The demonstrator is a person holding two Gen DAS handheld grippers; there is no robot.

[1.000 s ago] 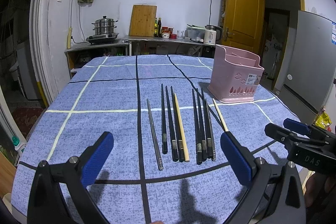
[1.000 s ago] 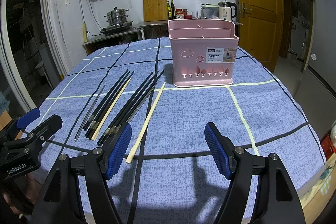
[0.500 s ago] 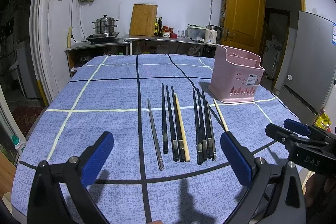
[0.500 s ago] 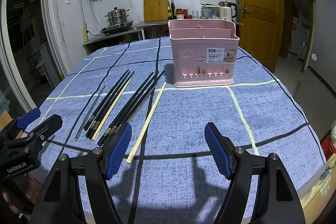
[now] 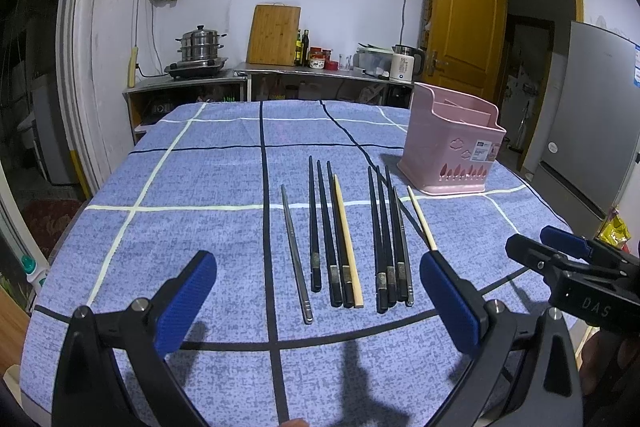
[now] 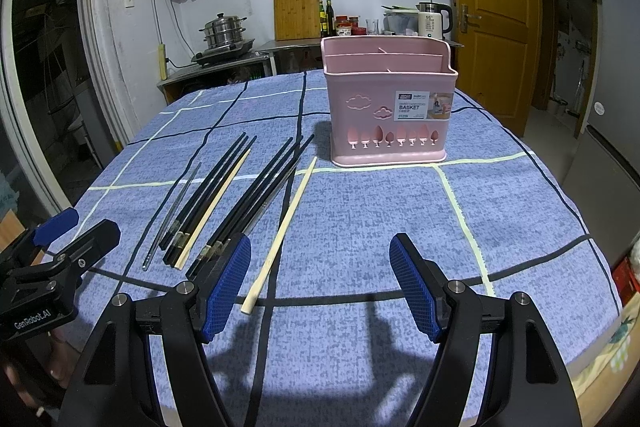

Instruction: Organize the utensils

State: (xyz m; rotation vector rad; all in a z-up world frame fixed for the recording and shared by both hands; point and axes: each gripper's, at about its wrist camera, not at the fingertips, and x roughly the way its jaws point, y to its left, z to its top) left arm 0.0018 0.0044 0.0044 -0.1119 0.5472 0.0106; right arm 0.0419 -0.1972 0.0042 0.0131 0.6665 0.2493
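Observation:
Several chopsticks lie side by side on the blue checked tablecloth [image 5: 192, 227]: a metal one [image 5: 295, 253], a black group with one pale wooden stick [image 5: 331, 233], another black group [image 5: 387, 237], and a lone wooden chopstick [image 5: 421, 217] [image 6: 280, 233]. A pink compartment basket [image 5: 452, 155] [image 6: 388, 107] stands upright behind them at the right, nothing visible inside. My left gripper [image 5: 318, 299] is open and empty, hovering just short of the chopsticks' near ends. My right gripper [image 6: 320, 281] is open and empty, near the lone wooden chopstick's end.
The table's right edge [image 6: 600, 339] drops off near my right gripper. Behind the table are a counter with a steamer pot [image 5: 199, 45], a cutting board [image 5: 274, 35] and a kettle [image 5: 404, 67]. A grey fridge [image 5: 592, 115] stands at the right.
Hardly anything moved; both grippers stay open and hover in the same place, with only a slight drift of the views.

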